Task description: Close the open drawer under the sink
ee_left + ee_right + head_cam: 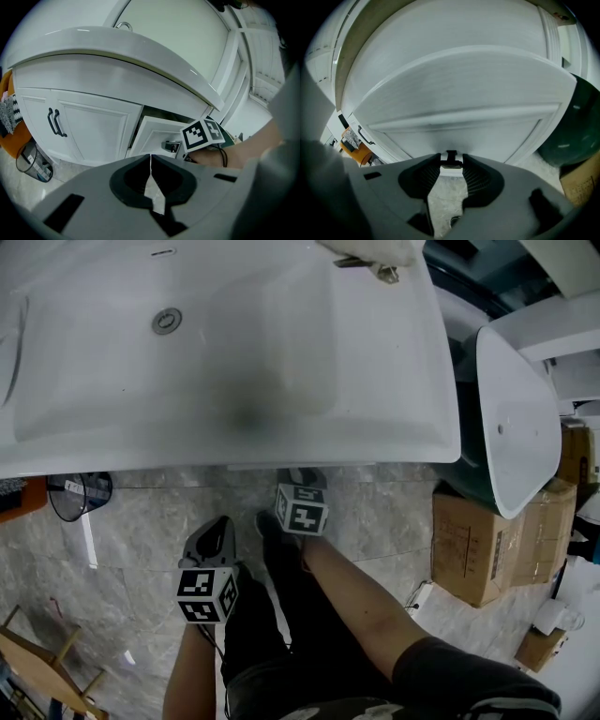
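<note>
white panelled drawer (152,136) sits ajar, handle (451,157) between the right tongs (451,165).

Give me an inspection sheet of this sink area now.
Surface: grey tiled floor; white sink above it.
Job's things: drawer under the sink stands open.
Clutter: mesh wastebasket and cardboard boxes on the floor.
Grippers: left tool shut, empty; right tool shut on the drawer handle.
Cables: thin black cord at the person's wrist.
Surroundings: cabinet doors shut; white oval basin right of the sink.
</note>
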{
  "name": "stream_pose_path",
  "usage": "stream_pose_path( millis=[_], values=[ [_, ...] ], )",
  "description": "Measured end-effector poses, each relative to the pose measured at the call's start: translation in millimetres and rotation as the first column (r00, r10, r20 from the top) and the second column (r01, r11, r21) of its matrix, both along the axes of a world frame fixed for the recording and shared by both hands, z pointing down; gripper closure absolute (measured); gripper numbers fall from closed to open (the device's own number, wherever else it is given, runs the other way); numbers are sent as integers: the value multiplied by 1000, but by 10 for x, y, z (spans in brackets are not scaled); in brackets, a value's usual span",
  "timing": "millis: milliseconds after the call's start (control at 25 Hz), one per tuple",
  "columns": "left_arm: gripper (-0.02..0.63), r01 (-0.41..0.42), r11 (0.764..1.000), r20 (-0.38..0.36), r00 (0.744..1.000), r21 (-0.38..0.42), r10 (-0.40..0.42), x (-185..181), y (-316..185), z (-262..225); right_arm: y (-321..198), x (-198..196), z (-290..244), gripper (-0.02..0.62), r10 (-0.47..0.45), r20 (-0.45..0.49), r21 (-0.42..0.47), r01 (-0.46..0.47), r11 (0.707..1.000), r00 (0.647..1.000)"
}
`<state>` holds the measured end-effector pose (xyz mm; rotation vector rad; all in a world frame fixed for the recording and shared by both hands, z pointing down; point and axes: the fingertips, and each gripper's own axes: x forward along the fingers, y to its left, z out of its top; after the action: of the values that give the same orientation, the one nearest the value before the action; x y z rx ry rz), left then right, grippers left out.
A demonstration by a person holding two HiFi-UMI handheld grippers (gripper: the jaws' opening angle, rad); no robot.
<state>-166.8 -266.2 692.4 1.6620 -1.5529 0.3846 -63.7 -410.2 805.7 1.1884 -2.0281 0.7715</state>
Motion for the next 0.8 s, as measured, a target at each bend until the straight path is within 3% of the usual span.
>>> stream_pose_path(
  millis=[520, 800],
  values=[
    [589, 88, 996, -23, 996, -23, -88, -130, -81, 97, -406, -178, -81, 442, 4, 60, -6, -4, 1000, 998],
    [589, 93, 996, -32, 995, -12, -93, -117, -149, 98, -399, -147, -64, 442, 5, 44, 5, -5, 1000, 999]
  ],
)
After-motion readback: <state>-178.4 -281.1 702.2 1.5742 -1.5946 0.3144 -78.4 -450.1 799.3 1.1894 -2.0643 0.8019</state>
